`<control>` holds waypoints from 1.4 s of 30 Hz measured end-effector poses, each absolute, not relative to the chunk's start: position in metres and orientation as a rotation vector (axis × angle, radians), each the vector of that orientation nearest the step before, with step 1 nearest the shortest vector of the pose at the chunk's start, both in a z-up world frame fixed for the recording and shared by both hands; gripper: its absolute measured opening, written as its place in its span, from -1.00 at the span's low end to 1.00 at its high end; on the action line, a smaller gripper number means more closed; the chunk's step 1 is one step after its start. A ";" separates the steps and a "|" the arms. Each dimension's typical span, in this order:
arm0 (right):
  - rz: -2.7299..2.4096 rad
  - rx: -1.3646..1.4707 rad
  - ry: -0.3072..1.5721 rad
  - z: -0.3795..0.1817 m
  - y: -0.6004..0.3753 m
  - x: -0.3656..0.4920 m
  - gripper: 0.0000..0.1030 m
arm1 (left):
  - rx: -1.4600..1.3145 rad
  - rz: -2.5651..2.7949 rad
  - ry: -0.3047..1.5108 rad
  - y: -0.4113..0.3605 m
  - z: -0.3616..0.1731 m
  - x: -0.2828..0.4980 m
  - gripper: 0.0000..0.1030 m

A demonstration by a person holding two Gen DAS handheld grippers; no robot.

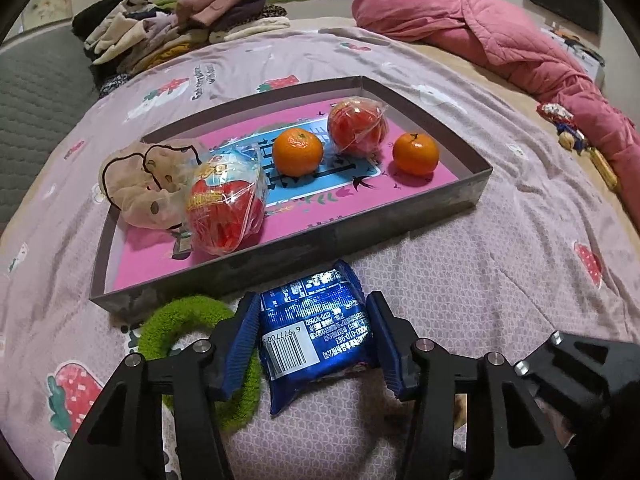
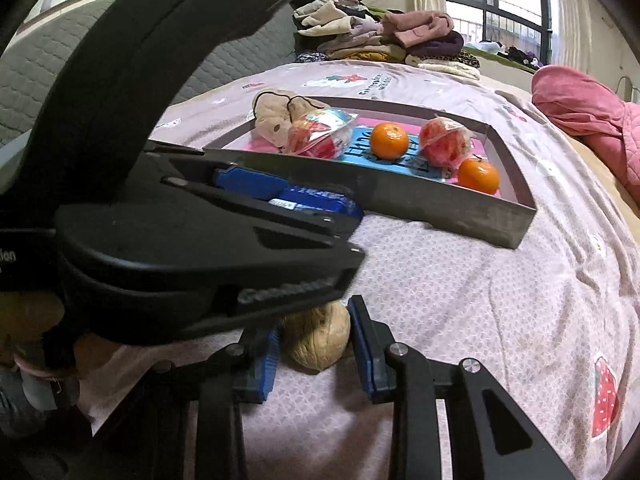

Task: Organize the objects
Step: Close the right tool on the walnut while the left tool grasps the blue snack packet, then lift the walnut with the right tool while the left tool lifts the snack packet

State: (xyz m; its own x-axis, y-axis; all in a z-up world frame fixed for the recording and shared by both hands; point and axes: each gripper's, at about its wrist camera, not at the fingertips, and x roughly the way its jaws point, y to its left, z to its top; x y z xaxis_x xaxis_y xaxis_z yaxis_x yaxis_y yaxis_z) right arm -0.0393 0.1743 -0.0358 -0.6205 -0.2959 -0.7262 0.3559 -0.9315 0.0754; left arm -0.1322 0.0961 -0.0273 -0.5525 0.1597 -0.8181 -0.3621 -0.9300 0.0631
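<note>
My left gripper (image 1: pixel 314 320) is shut on a blue snack packet (image 1: pixel 316 332) just in front of the grey tray (image 1: pixel 280 252) on the bed. A green scrunchie (image 1: pixel 188 320) lies under its left finger. The tray holds two oranges (image 1: pixel 298 152), two red wrapped snacks (image 1: pixel 226 208) and a beige scrunchie (image 1: pixel 136 184). My right gripper (image 2: pixel 314 336) is closed around a walnut (image 2: pixel 318 340) on the bedspread; the left gripper's body (image 2: pixel 192 248) hangs over it. The tray shows in the right wrist view (image 2: pixel 440 200) too.
A pile of folded clothes (image 1: pixel 176 28) lies at the far end of the bed. A pink quilt (image 1: pixel 500 40) lies along the right side, with a small keychain toy (image 1: pixel 568 128) beside it. A grey headboard (image 1: pixel 36 92) stands at the left.
</note>
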 end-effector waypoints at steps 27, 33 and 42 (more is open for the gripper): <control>-2.636 1.062 0.051 -0.020 0.203 -0.041 -0.37 | -1.275 2.460 0.272 0.101 -0.011 -0.121 0.04; -2.674 1.030 0.077 -0.014 0.203 -0.047 -0.37 | -1.258 2.467 0.263 0.098 -0.004 -0.120 0.04; -2.726 0.977 0.091 -0.004 0.203 -0.055 -0.37 | -1.206 2.505 0.231 0.087 0.010 -0.118 0.04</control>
